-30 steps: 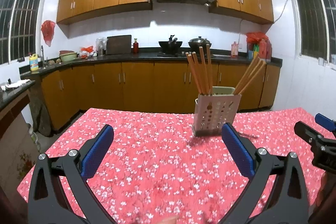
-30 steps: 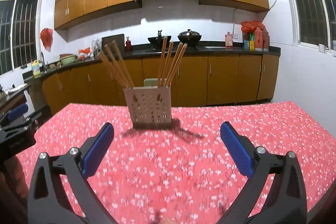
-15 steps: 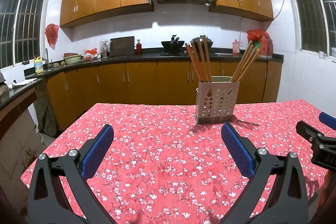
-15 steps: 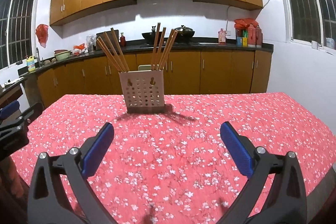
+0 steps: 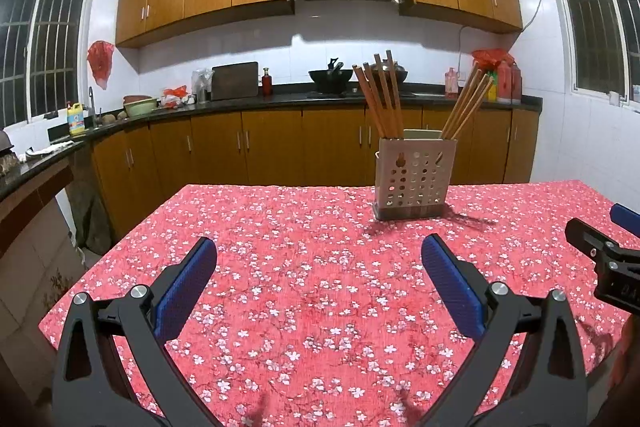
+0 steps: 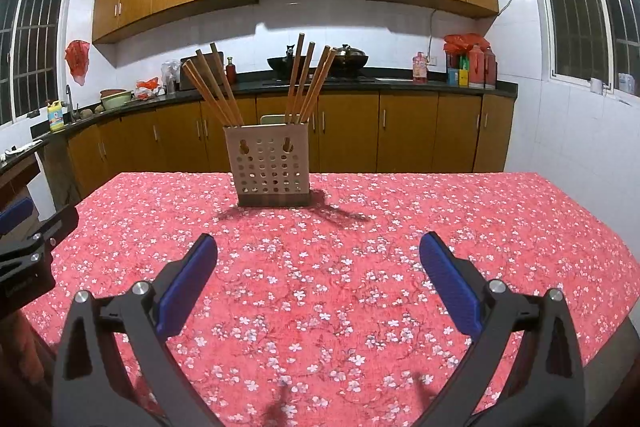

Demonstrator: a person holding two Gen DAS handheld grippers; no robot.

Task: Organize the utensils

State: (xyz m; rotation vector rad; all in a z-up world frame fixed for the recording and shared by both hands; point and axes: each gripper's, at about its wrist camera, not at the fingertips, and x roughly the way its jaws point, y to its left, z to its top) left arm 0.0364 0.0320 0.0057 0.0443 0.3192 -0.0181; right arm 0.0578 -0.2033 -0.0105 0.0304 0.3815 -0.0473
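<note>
Kitchen, desk (image 6: pixel 400 227) under red floral cloth. Perforated holder (image 6: pixel 273 171) near far edge, chopsticks (image 6: pixel 310 83) splayed in two bundles. Your left tool (image 5: pixel 319 267) and right tool (image 6: pixel 318 265): both spread, empty. Risk: you clip the leaning sticks and tip the holder.

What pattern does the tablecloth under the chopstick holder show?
The tablecloth is red with small white and pink blossoms, clearest in the right wrist view.
</note>
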